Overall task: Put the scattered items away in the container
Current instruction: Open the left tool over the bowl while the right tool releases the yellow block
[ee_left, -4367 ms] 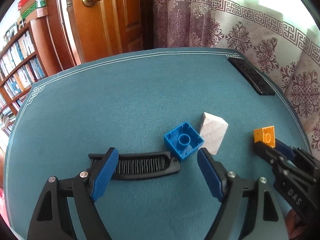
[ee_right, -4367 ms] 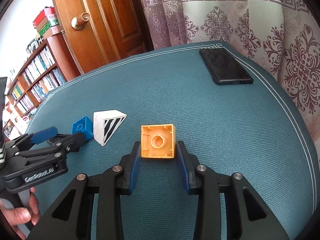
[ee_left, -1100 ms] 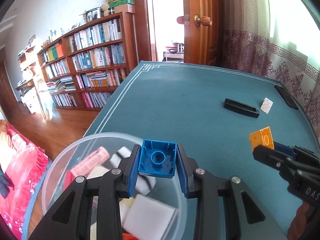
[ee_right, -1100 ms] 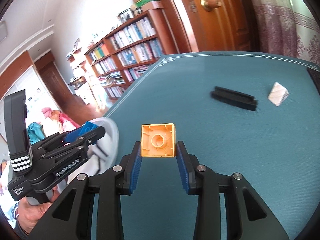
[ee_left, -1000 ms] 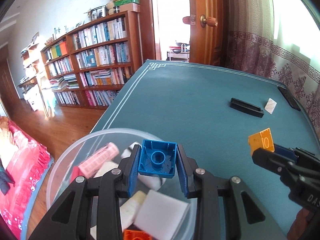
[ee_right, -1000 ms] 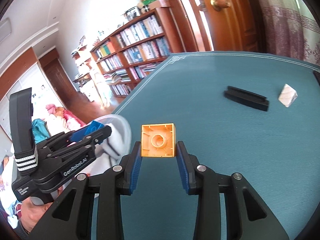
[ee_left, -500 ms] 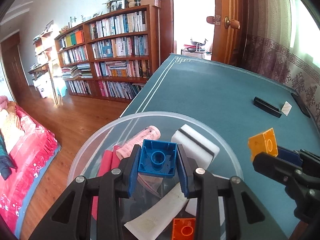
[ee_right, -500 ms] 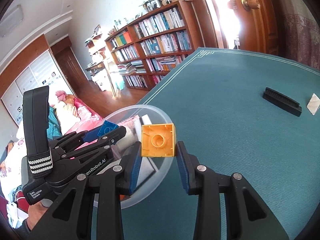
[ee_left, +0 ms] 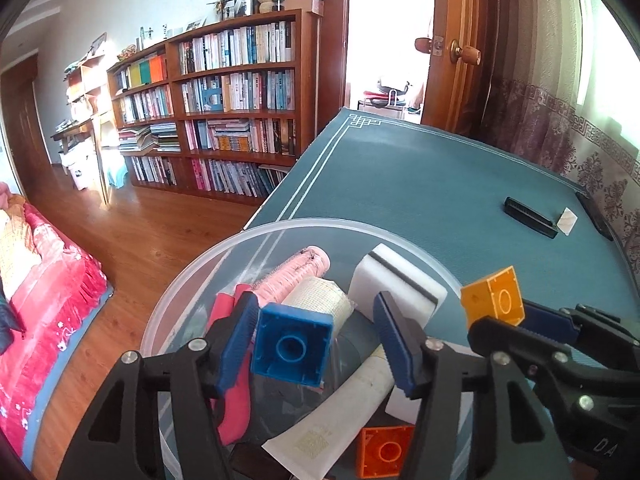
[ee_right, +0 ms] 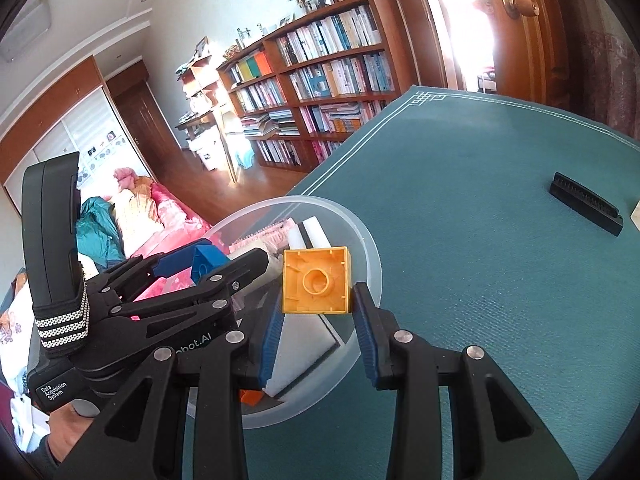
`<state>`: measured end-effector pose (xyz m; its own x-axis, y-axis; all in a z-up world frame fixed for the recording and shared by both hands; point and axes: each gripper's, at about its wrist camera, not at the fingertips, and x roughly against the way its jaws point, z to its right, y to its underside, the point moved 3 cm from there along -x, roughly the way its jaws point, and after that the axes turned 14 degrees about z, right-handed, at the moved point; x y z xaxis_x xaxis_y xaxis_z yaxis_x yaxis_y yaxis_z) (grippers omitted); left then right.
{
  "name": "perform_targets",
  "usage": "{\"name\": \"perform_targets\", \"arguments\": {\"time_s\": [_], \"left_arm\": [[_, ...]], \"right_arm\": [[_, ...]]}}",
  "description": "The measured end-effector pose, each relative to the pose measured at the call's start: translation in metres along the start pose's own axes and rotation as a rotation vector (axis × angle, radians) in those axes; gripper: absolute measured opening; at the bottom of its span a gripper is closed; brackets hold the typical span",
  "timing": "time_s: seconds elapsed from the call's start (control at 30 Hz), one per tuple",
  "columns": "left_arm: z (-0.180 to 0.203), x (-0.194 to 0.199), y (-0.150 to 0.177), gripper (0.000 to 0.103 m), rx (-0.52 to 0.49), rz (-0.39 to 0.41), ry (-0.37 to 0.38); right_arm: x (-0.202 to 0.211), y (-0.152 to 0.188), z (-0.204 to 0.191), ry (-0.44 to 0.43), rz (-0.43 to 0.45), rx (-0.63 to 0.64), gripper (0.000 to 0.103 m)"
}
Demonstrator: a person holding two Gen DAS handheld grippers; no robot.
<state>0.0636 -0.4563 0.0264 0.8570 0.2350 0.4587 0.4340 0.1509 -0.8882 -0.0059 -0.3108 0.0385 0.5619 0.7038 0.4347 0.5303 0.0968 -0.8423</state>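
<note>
I count three toy bricks. One blue brick (ee_left: 292,346) sits between the spread fingers of my left gripper (ee_left: 316,340), above the clear round container (ee_left: 188,280); its left face touches the left pad, with a gap to the right pad, so I cannot tell whether it is supported. One yellow brick (ee_right: 316,282) is at the fingertips of my right gripper (ee_right: 318,320), over the container's rim on the bench side; the fingers stand wider than the brick with a small gap at each side, so a firm pinch cannot be confirmed. One orange brick (ee_left: 384,450) lies inside the container, along with one white sponge block (ee_left: 396,282), one pink roller (ee_left: 296,276), one white roll (ee_left: 320,300), one white tube (ee_left: 340,420) and one red item (ee_left: 232,408).

The container stands at the edge of the teal bench (ee_left: 420,184). Far from the container on the bench lie one black comb (ee_left: 530,222) and, just beside it, one white wedge (ee_left: 568,220).

A hand (ee_right: 64,436) grips the left gripper's handle, low in the right wrist view.
</note>
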Motion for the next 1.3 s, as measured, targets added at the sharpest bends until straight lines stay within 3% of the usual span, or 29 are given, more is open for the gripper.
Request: {"name": "perform_targets", "arguments": {"time_s": [0.17, 0.73, 0.87, 1.2, 1.3], "left_arm": [[-0.003, 0.007, -0.003, 0.079, -0.003, 0.019, -0.009], [-0.02, 0.015, -0.011, 0.084, 0.023, 0.038, -0.059], [-0.019, 0.015, -0.011, 0.085, 0.027, 0.035, -0.058], [-0.001, 0.013, -0.013, 0.091, -0.006, 0.032, -0.04], [0.008, 0.013, -0.014, 0.097, -0.023, 0.035, -0.032]], "right_arm": [[-0.002, 0.004, 0.002, -0.016, -0.02, -0.017, 0.038], [-0.003, 0.013, -0.016, -0.109, -0.068, 0.026, 0.038], [-0.001, 0.015, -0.014, -0.123, -0.074, 0.002, 0.044], [0.018, 0.004, 0.002, -0.098, -0.013, -0.016, 0.044], [0.025, 0.001, 0.016, -0.063, 0.004, -0.043, 0.044]]}}
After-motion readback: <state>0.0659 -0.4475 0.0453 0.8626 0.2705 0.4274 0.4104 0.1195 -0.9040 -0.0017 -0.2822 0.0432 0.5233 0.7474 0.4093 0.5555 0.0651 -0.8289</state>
